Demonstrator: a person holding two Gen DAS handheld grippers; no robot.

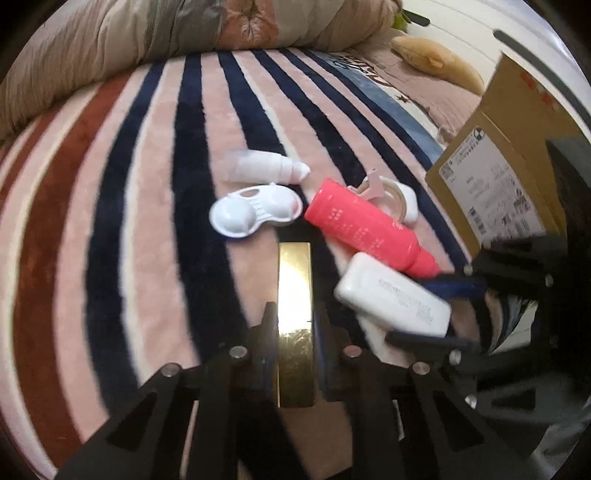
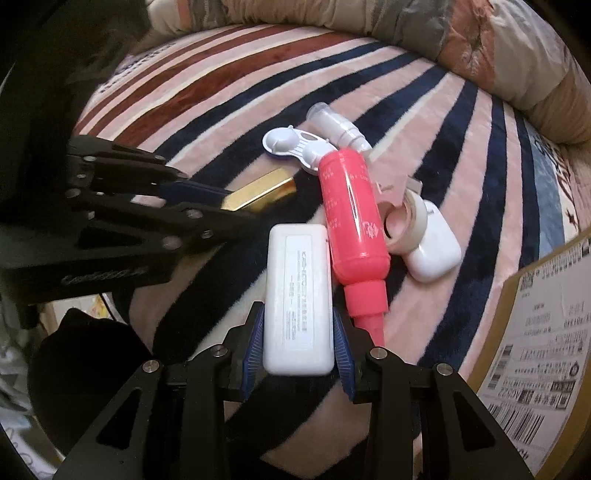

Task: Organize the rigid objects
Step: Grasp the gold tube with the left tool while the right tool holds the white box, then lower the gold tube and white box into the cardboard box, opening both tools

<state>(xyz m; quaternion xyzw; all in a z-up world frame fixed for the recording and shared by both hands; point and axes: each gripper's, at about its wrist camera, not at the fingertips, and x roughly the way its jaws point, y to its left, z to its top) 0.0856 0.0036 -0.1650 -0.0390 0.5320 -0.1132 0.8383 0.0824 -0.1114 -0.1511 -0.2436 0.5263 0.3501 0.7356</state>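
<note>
My left gripper (image 1: 295, 314) is shut on a long gold box (image 1: 294, 295), also seen in the right wrist view (image 2: 258, 192). My right gripper (image 2: 298, 321) is shut on a white rectangular case (image 2: 297, 295), which shows in the left wrist view (image 1: 393, 295). On the striped blanket lie a pink bottle (image 2: 351, 214) (image 1: 365, 225), a white contact-lens case (image 1: 255, 212) (image 2: 295, 146), a small white dropper bottle (image 1: 266, 168) (image 2: 340, 127), a tape roll (image 2: 402, 221) in a pink holder, and a white rounded case (image 2: 434, 251).
A cardboard box (image 1: 491, 192) with shipping labels stands at the right, also in the right wrist view (image 2: 535, 350). A rolled quilt (image 1: 184, 29) lies along the far side of the bed. A tan plush toy (image 1: 439, 62) lies far right.
</note>
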